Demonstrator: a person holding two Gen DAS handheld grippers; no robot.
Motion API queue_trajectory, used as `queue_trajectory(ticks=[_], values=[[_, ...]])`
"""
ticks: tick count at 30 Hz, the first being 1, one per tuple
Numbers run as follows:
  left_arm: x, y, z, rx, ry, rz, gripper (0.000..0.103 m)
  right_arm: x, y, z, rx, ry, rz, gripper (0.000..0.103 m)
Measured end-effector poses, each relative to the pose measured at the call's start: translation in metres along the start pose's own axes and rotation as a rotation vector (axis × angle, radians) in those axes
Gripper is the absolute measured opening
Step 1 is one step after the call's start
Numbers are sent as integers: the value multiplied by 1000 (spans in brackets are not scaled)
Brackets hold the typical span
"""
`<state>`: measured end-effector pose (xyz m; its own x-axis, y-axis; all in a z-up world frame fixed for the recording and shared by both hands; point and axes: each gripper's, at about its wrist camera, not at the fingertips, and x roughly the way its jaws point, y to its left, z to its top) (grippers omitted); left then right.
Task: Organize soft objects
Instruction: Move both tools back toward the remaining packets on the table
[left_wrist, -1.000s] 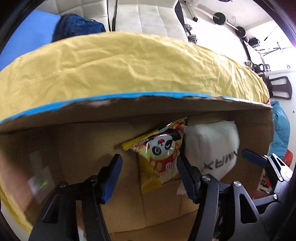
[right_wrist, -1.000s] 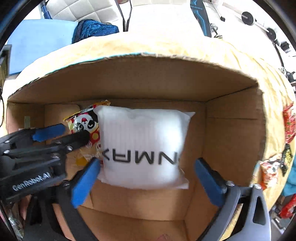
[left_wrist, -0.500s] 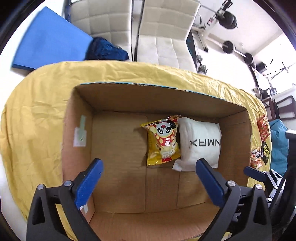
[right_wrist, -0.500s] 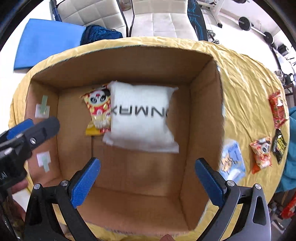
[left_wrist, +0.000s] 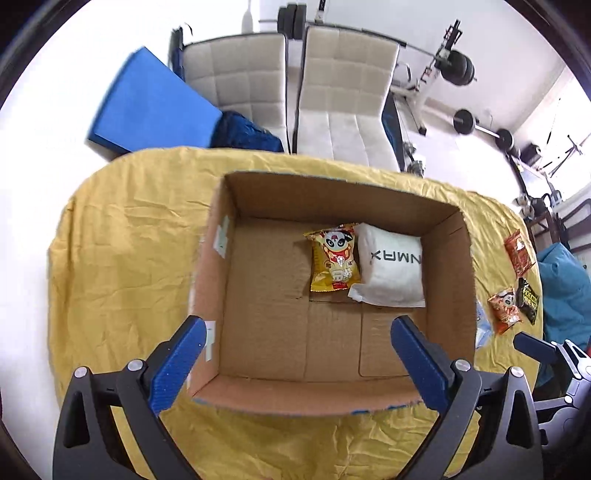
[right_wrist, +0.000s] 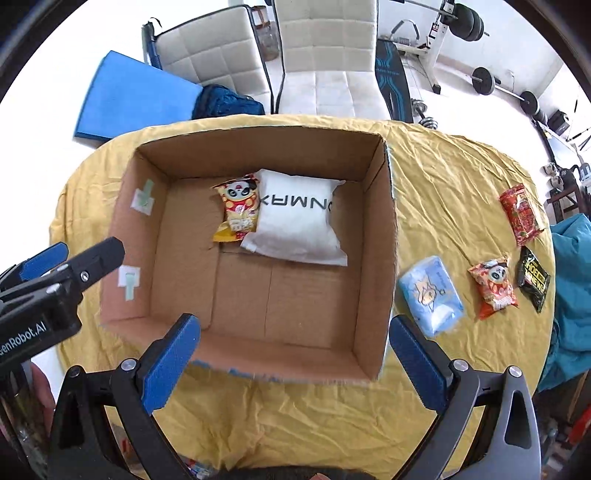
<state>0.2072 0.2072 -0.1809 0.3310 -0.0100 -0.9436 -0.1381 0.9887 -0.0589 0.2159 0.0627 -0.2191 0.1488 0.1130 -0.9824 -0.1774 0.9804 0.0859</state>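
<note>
An open cardboard box (left_wrist: 207, 266) (right_wrist: 376, 236) stands on a table with a yellow cloth (right_wrist: 443, 177). In it lie a yellow panda snack bag (left_wrist: 334, 260) (right_wrist: 238, 210) and a white soft pack (left_wrist: 391, 271) (right_wrist: 295, 218), side by side at the far end. To the right of the box lie a light blue tissue pack (right_wrist: 432, 295), an orange panda snack bag (right_wrist: 493, 286), a black packet (right_wrist: 533, 278) and a red packet (right_wrist: 521, 214). My left gripper (left_wrist: 295, 347) and right gripper (right_wrist: 291, 343) are both open and empty, above the box's near edge.
Two white chairs (left_wrist: 291, 92), a blue mat (left_wrist: 151, 110) and a dark blue bundle (left_wrist: 243, 133) are behind the table. Weights and gym gear (left_wrist: 461, 70) stand at the back right. A teal cloth (right_wrist: 569, 280) hangs at the table's right edge.
Both grippers have risen up and back out of the box, empty. The left gripper's jaws have opened wider. The snack bag and white pack stay where they lie.
</note>
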Motion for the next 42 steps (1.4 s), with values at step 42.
queue_trajectory(ticks=[42], values=[[24, -293, -22, 209, 108, -54, 103, -68, -348, -42, 9, 18, -56, 103]])
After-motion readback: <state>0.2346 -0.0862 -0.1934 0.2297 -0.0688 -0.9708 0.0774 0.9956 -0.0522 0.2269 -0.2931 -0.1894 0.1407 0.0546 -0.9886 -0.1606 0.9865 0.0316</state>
